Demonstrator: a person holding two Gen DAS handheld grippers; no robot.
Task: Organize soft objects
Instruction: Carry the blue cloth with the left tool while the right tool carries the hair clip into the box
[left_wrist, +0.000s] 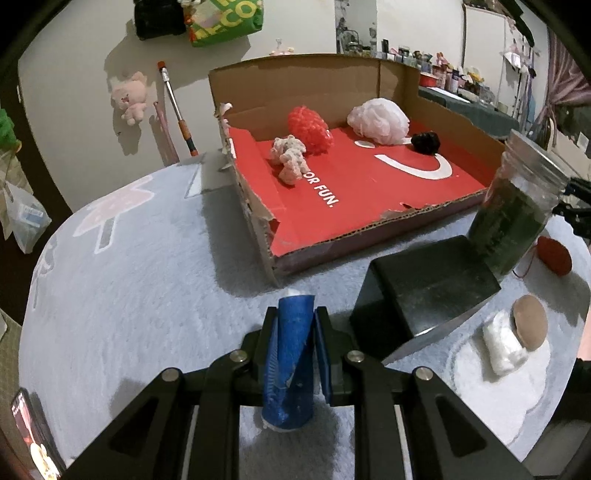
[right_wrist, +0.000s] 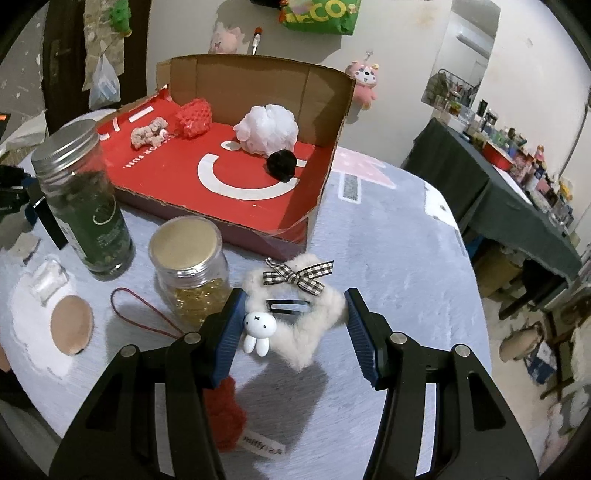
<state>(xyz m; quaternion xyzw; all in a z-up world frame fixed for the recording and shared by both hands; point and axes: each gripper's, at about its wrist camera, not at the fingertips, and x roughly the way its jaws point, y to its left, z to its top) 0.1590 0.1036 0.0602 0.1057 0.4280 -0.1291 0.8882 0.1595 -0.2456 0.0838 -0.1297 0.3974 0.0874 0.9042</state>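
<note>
A red-lined cardboard box (left_wrist: 369, 206) (right_wrist: 258, 206) holds a pink scrunchie (left_wrist: 290, 158) (right_wrist: 149, 136), a red knitted piece (left_wrist: 310, 127) (right_wrist: 194, 118), a white mesh puff (left_wrist: 378, 120) (right_wrist: 269, 127) and a black pompom (left_wrist: 425, 142) (right_wrist: 282, 164). My left gripper (left_wrist: 295, 334) is shut on a blue roll (left_wrist: 290, 362) above the grey blanket. My right gripper (right_wrist: 295, 325) is open around a white furry heart hair clip (right_wrist: 295, 328) with a checked bow and a small rabbit charm. A red knitted item (right_wrist: 225, 413) (left_wrist: 554, 254) lies under the right gripper.
A green-filled jar (left_wrist: 513, 214) (right_wrist: 86, 206), a black block (left_wrist: 424, 291), a jar of yellow beads (right_wrist: 192, 266), a tan round pad (left_wrist: 528, 326) (right_wrist: 72, 325), a small clear white-filled container (left_wrist: 504, 347) (right_wrist: 48, 280) and a red cord loop (right_wrist: 140, 314) stand on the blanket-covered table (left_wrist: 129, 295).
</note>
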